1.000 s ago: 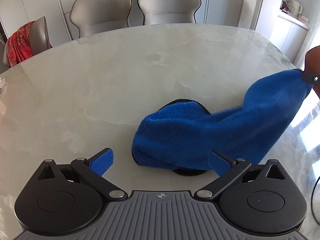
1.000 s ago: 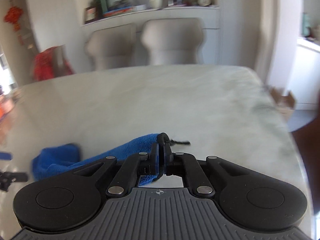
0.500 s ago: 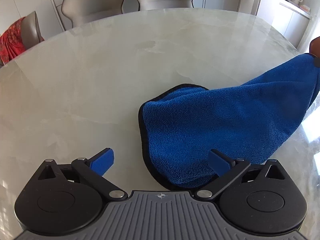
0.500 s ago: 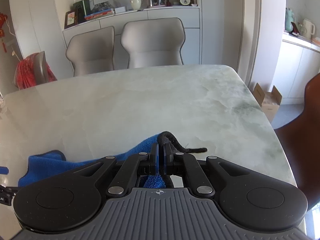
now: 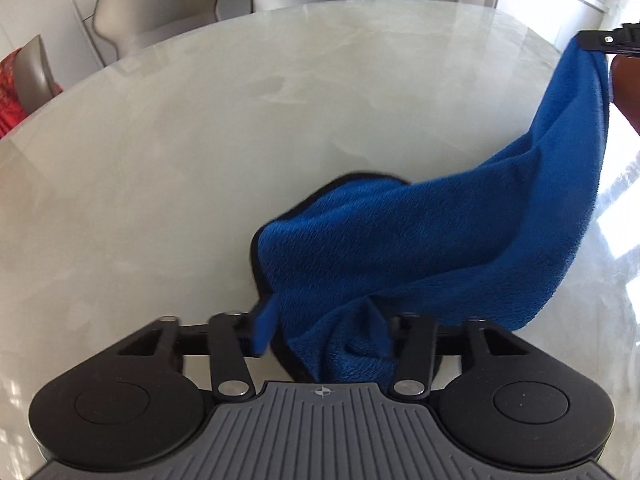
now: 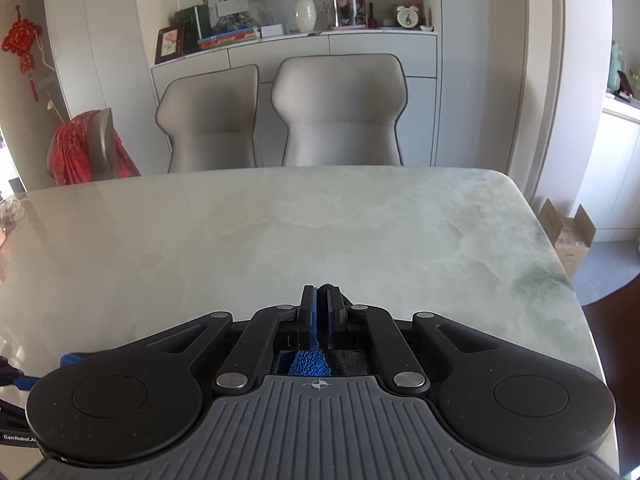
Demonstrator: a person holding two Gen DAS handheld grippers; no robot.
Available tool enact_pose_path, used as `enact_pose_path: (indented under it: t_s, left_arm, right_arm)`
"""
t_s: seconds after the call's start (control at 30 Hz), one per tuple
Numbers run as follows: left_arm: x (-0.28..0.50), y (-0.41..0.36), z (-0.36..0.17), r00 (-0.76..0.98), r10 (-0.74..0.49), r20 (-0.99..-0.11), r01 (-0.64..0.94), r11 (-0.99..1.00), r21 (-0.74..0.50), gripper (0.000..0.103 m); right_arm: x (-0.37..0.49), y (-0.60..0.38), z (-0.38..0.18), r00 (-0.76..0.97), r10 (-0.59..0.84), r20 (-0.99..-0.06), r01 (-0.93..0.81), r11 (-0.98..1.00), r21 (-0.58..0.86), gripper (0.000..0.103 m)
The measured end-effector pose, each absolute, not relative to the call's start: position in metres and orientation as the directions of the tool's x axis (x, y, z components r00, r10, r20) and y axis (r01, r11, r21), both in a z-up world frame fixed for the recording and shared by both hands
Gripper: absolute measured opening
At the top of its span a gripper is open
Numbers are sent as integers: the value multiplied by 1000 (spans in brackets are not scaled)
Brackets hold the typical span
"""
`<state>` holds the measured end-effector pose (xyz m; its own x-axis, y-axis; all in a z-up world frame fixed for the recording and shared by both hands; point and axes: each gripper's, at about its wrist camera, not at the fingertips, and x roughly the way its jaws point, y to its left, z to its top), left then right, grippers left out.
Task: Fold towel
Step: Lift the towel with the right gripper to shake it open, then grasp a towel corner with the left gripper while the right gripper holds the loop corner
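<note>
Now your left gripper (image 5: 324, 332), jaws just closing, pinches the towel (image 5: 420, 248) near corner, its length running toward 2 o'clock over the table (image 5: 200, 140) to your clamped right gripper (image 6: 320, 316).

The left gripper (image 5: 324, 332) points steeply down, its black linkage arms folded inward. Its jaws have just been closing, and the blue towel (image 5: 440, 248) is bunched between them, the cloth filling the gap from one blue pad to the other and spilling out ahead of the fingertips. The right gripper (image 6: 320, 312) points down at a shallower slant, its two fingers pressed flat together with only a thin blue strip of towel showing between the pads and a tuft behind them, near the gripper's body. In the left wrist view its fingers show at the upper right, clamped on the towel's raised corner.
</note>
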<state>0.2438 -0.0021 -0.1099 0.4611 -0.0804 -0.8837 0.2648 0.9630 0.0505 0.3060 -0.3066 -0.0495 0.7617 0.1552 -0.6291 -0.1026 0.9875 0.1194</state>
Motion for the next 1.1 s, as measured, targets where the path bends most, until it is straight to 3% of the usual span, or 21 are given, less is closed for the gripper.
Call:
enact_pose_path:
  t_s: [0.03,0.1,0.17,0.2,0.27,0.3,0.37,0.4,0.6,0.83,1.1]
  left_arm:
    - [250,-4,-110,471,-54,-880,257,963,79,3]
    - [265,-7,-112,493,16,-870,235,960,151,1]
    - [279,-4,-109,498,12,-867,212,968,135,2]
    - [282,-1,-104,508,1,-861,198,973,118,4]
    - [277,4,-94,537,-12,-844,191,976,108,16]
    - [273,6,-88,555,-16,-832,192,975,109,21]
    - [257,8,-80,577,-22,-816,200,973,115,48]
    - [249,9,-79,580,-25,-814,202,973,114,53]
    - [203,10,-92,505,-30,-863,179,981,71,55]
    - [197,20,-113,400,-64,-914,56,997,-45,55]
    - [208,19,-124,354,-82,-932,-13,996,-92,72]
  right_arm:
    - [313,-307,-50,763,148,-629,-92,988,121,5]
    - [324,-309,-53,764,135,-631,-73,990,123,8]
    - [328,-314,-54,770,129,-624,-51,989,141,15]
    - [328,-316,-54,772,134,-622,-46,987,155,18]
    - [320,-320,-52,784,148,-603,-47,982,180,37]
    - [312,-323,-51,793,151,-590,-52,982,182,38]
    - [298,-324,-54,787,142,-600,-53,985,164,38]
    - [290,-326,-58,773,143,-618,-53,986,161,38]
    - [253,-321,-99,669,174,-722,-65,982,177,38]
    - [250,-327,-116,664,173,-727,23,968,250,38]
    - [256,-324,-125,655,168,-737,28,969,246,38]
